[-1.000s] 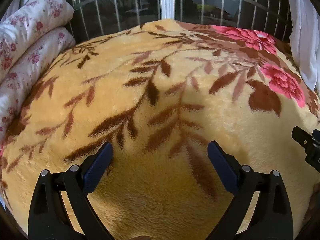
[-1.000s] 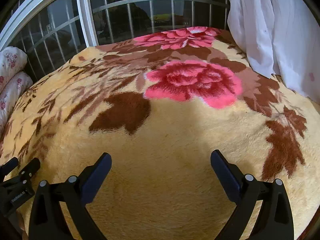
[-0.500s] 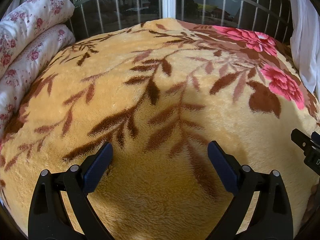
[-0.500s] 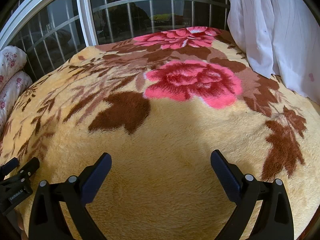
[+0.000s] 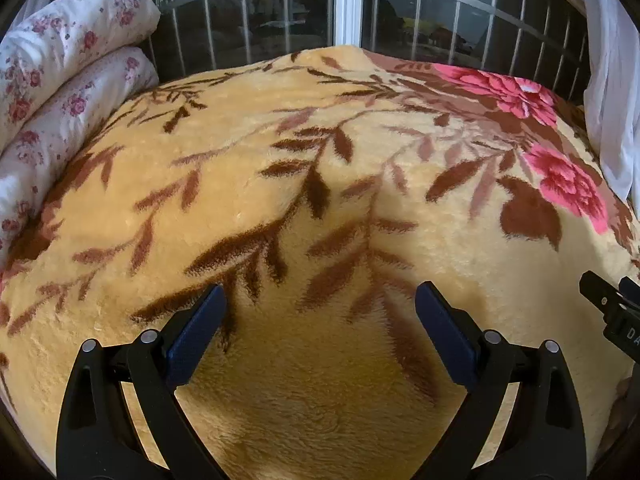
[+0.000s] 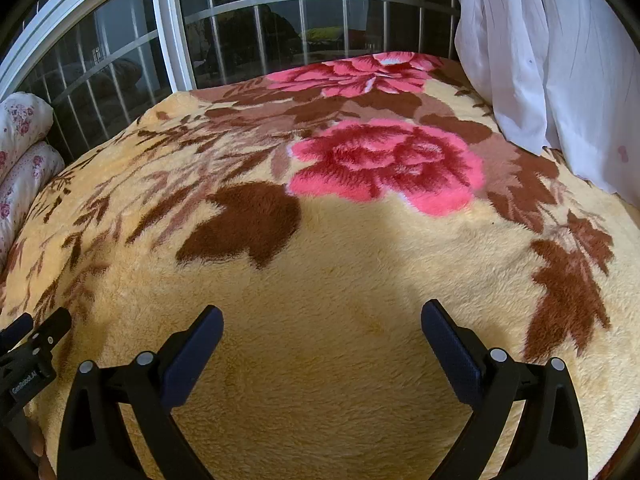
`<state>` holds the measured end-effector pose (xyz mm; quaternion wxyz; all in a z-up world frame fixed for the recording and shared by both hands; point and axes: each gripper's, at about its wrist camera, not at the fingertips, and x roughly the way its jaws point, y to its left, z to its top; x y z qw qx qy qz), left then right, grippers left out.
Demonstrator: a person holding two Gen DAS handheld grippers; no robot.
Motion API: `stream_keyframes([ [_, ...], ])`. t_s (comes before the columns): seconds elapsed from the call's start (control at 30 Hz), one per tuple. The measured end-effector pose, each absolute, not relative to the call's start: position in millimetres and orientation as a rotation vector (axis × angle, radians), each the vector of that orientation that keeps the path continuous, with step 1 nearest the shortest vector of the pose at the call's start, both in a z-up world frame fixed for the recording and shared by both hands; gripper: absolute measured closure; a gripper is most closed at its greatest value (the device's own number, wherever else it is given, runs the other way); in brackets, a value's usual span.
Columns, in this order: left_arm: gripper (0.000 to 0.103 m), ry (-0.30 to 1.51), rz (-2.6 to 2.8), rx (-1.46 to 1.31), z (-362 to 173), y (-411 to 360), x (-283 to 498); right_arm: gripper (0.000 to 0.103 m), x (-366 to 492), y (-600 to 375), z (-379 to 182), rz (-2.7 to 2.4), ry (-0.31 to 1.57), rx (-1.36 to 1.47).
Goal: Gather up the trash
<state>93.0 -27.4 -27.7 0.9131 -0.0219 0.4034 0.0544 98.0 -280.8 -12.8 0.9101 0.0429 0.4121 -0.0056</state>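
No trash shows in either view. A plush yellow blanket (image 5: 280, 152) with brown leaves and pink roses covers the bed and fills both views (image 6: 360, 260). My left gripper (image 5: 320, 300) hovers open over its near part, nothing between the blue pads. My right gripper (image 6: 322, 316) is open too, above plain yellow pile below the large pink rose (image 6: 384, 164). Each gripper appears at the edge of the other's view: the right one (image 5: 612, 312) at the far right, the left one (image 6: 32, 348) at the far left.
A rolled white quilt with small red flowers (image 5: 60, 92) lies along the bed's left side. A barred window (image 5: 348, 8) runs behind the bed. A white curtain (image 6: 552, 60) hangs at the right, touching the blanket's edge.
The left wrist view has shifted slightly, showing a little more of the quilt and window. The right gripper's view is nearly unchanged. Both stay open.
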Motion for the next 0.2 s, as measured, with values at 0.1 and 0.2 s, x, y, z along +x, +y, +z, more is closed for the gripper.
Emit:
stream_keyframes([
  [0.1,0.01,0.845,0.102,-0.048,-29.4,-29.0,94.6,0.005,98.1,-281.0,-12.5,-0.011,0.851,0.087],
  [0.2,0.01,0.84,0.101,-0.052,-29.6,-28.1,92.5,0.005,98.2,-281.0,-12.6,-0.01,0.851,0.087],
])
